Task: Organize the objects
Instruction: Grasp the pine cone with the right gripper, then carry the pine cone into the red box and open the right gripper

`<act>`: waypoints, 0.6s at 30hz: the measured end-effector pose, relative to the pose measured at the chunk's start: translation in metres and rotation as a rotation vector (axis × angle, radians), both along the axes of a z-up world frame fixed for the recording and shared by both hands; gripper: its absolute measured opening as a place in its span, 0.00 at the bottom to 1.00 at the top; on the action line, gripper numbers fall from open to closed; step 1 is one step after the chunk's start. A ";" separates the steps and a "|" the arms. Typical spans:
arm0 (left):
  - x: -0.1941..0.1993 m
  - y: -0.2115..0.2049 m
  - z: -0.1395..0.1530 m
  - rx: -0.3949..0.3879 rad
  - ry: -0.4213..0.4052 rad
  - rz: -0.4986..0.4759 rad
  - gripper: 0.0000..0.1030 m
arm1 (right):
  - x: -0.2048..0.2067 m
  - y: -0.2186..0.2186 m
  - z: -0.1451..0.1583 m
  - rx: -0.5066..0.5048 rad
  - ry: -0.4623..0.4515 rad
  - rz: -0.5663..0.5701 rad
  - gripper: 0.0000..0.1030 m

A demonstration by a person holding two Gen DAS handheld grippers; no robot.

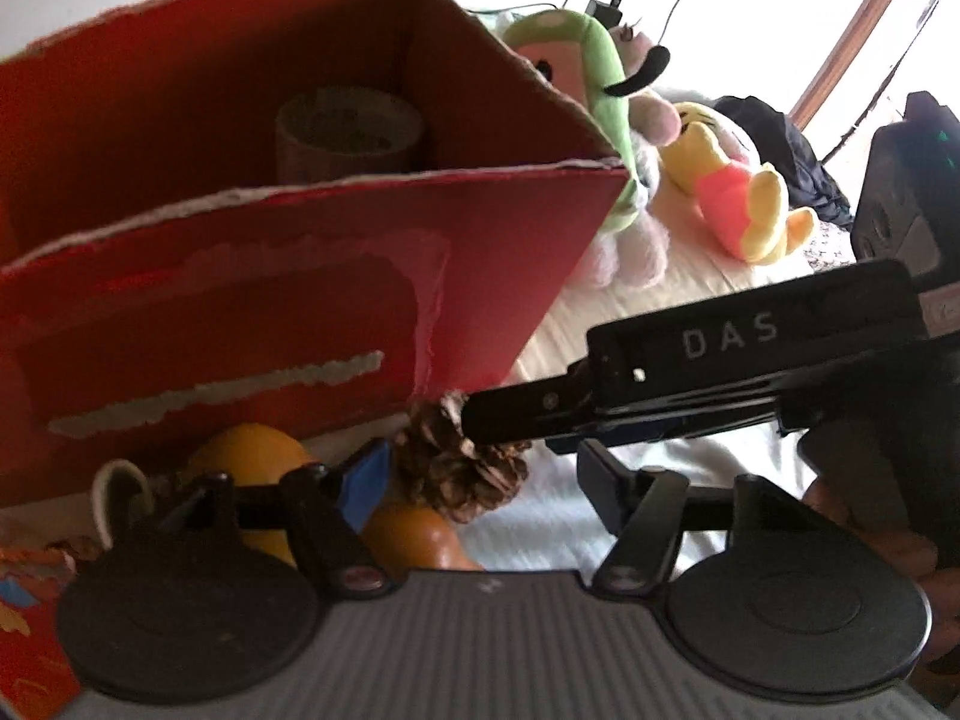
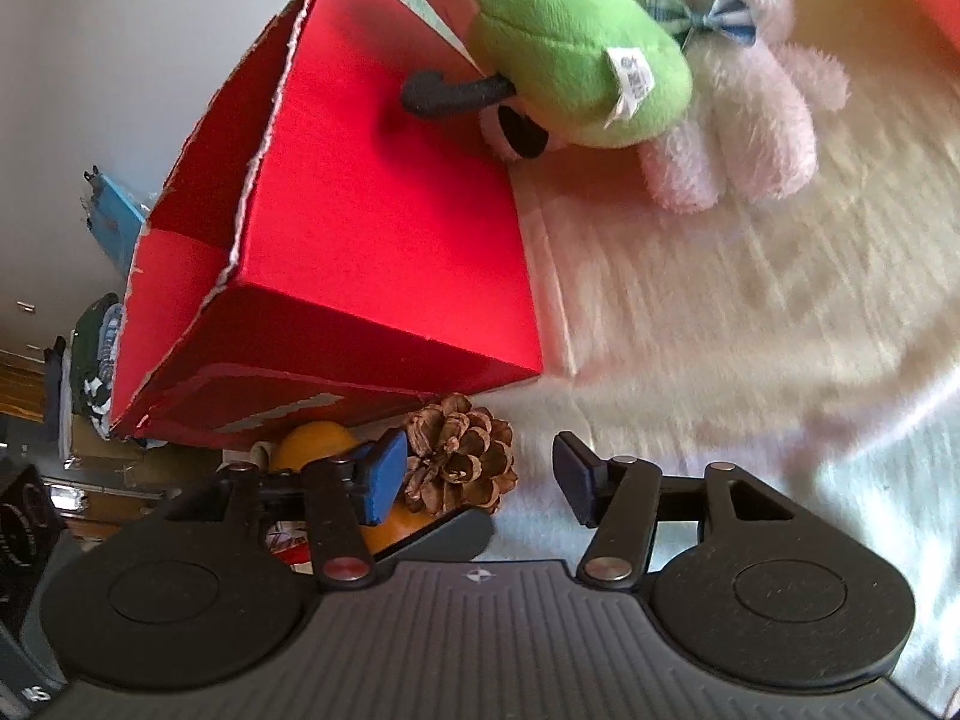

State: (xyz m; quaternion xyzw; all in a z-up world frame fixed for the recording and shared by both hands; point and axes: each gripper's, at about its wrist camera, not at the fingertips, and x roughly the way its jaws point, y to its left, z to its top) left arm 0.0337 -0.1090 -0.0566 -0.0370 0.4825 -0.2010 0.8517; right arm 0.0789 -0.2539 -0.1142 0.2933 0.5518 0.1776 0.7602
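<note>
The pine cone point(image 2: 459, 456) lies on the pale cloth point(image 2: 720, 300) just in front of the red cardboard box point(image 2: 372, 210), close to its near lower corner; an orange gourd-like toy point(image 2: 315, 441) sits beside it to the left, partly hidden by the fingers. The right gripper point(image 2: 480, 477) has its jaws spread wide with nothing between the pads; the cone sits just ahead of the gap, nearer the blue-padded finger point(image 2: 381, 477). In the left wrist view the left gripper point(image 1: 486, 477) is likewise open and empty, and the right gripper's black body reaches across to touch or overlap the cone point(image 1: 459, 465); whether it actually presses on it I cannot tell.

The cone looks light, dry and rigid, with flared woody scales; it should weigh almost nothing but the scale tips are brittle and may snap or shed under a hard squeeze. Its surface is rough, so slipping seems unlikely; the better hold is probably across the widest middle of the body, pads on opposite sides, closing gently. The box stands open at the top with a cardboard tube point(image 1: 351, 138) inside; it appears the likely destination.
</note>
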 end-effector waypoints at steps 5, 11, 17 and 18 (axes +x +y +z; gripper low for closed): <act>-0.002 -0.005 0.001 0.004 -0.007 0.009 0.65 | 0.003 0.003 -0.006 0.039 0.018 0.023 0.55; 0.000 -0.008 0.004 0.003 -0.001 0.016 0.50 | 0.002 0.000 -0.008 0.029 0.046 0.019 0.48; -0.010 -0.011 0.010 -0.037 0.007 0.006 0.44 | -0.011 -0.012 -0.002 0.028 0.052 0.014 0.48; -0.013 -0.012 0.012 -0.041 0.006 -0.001 0.44 | -0.015 -0.014 0.002 0.021 0.046 0.014 0.48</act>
